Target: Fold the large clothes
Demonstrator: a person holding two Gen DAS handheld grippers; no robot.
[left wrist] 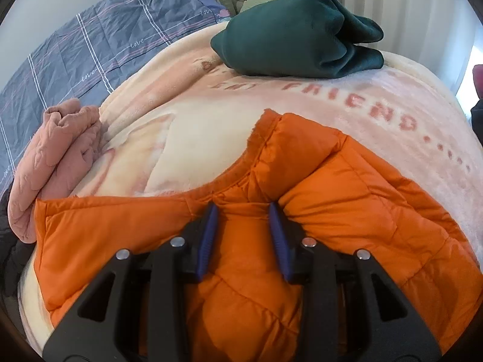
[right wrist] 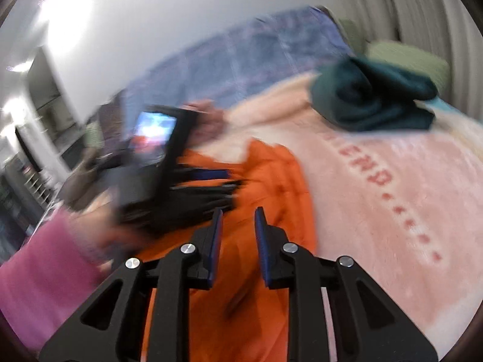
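Orange jacket (left wrist: 241, 271) on blanket (left wrist: 302, 114), at 6 o'clock; fold in progress. Left gripper (left wrist: 243, 211) spread, straddling a puffed ridge, not pinching. Right gripper (right wrist: 238, 214) parted, empty above the jacket; next needs a fresh edge grip.

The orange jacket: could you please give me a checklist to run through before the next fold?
1. Left gripper clamped on the orange jacket: not ok, jaws apart with a ridge of fabric between them.
2. Right gripper free: ok, jaws apart, nothing between them.
3. Jacket lying flat: not ok, the far edge is bunched.
4. Bare blanket beyond the jacket: ok.
5. Green garment apart from the jacket: ok.
6. Pink garment apart from the jacket's corner: cannot tell.
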